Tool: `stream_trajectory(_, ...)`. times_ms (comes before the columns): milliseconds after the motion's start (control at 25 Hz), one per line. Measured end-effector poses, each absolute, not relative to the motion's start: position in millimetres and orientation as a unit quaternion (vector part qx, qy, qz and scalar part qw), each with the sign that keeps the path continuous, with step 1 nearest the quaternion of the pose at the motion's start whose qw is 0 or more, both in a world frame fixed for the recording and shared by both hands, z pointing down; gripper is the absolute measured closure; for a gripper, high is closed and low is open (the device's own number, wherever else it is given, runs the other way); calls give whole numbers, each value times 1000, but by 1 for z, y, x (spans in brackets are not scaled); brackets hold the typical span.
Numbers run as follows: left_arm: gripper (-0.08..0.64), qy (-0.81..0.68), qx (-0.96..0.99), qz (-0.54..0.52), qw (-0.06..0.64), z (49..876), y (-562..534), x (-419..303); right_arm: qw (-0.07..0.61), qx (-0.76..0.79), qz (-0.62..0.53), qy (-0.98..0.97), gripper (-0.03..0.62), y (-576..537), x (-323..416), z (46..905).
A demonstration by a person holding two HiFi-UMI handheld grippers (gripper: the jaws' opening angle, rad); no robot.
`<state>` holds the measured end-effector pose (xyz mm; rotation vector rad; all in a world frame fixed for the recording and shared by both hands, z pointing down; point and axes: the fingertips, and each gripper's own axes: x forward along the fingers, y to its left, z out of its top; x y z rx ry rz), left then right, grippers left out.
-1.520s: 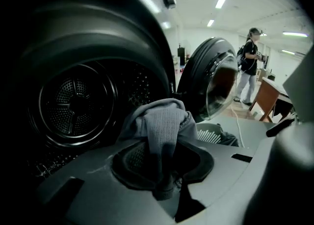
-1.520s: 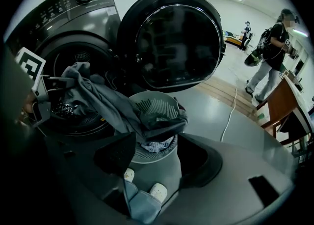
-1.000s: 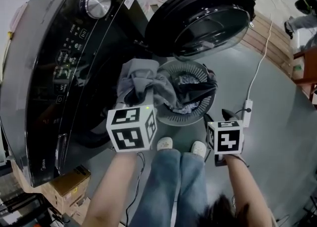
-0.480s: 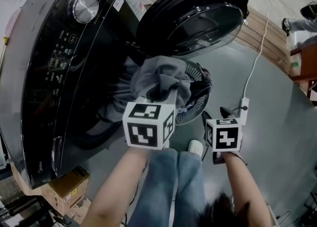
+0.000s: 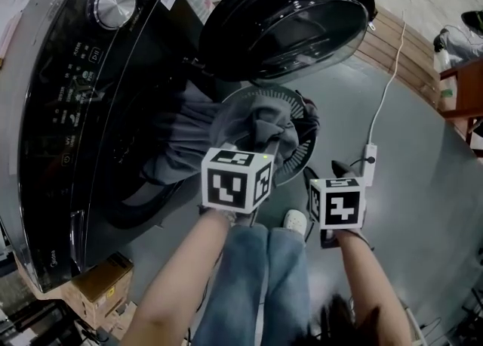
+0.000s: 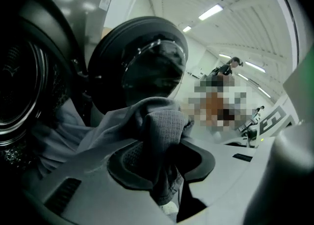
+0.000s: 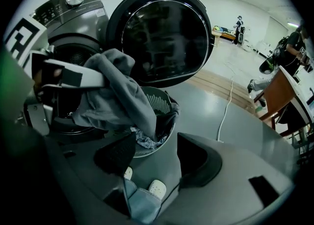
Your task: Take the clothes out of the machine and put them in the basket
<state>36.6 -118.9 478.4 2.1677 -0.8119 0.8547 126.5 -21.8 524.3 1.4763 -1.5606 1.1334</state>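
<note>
A grey garment [image 5: 256,127] hangs bunched over the round grey basket [image 5: 291,172], its tail still trailing back into the drum opening [image 5: 136,178] of the dark washing machine [image 5: 68,110]. My left gripper [image 6: 164,162] is shut on a fold of this garment [image 6: 158,126], just above the basket's near side. Darker clothes lie in the basket [image 7: 165,102]. The right gripper view shows the garment [image 7: 115,98] draped down from the left gripper. My right gripper [image 7: 152,157] hangs open and empty to the right of the basket, above the floor.
The machine's round door [image 5: 287,20] stands wide open behind the basket. A white power strip with its cable [image 5: 370,159] lies on the floor to the right. The person's shoes [image 5: 298,222] stand just before the basket. A cardboard box [image 5: 106,280] sits at the lower left.
My left gripper has carried the grey garment right and down, from in front of the drum opening to over the basket. The right gripper has stayed put.
</note>
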Motion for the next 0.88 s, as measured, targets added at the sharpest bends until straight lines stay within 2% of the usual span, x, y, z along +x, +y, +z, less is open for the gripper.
stream_trajectory(80,425,-301,817,354,340,499,-110,36,348,569,441,-601,327,-20,125,528)
stream_trajectory(120,354,-301,812,368,338,508,-108,34,347,569,442,-601,327,-20,124,530)
stream_trajectory(160,234,-303,809,377,333,515,-106,32,346,568,443,-601,327,-19,122,531)
stream_trajectory(200,146,-307,808,384,325,520,-106,30,347,568,443,-601,327,-19,121,532)
stream_trajectory(320,104,-321,804,398,303,529,-107,20,347,567,445,-600,327,-18,116,534)
stream_trajectory(880,38,-413,749,447,262,556,-136,-94,349,564,451,-598,327,-23,88,547)
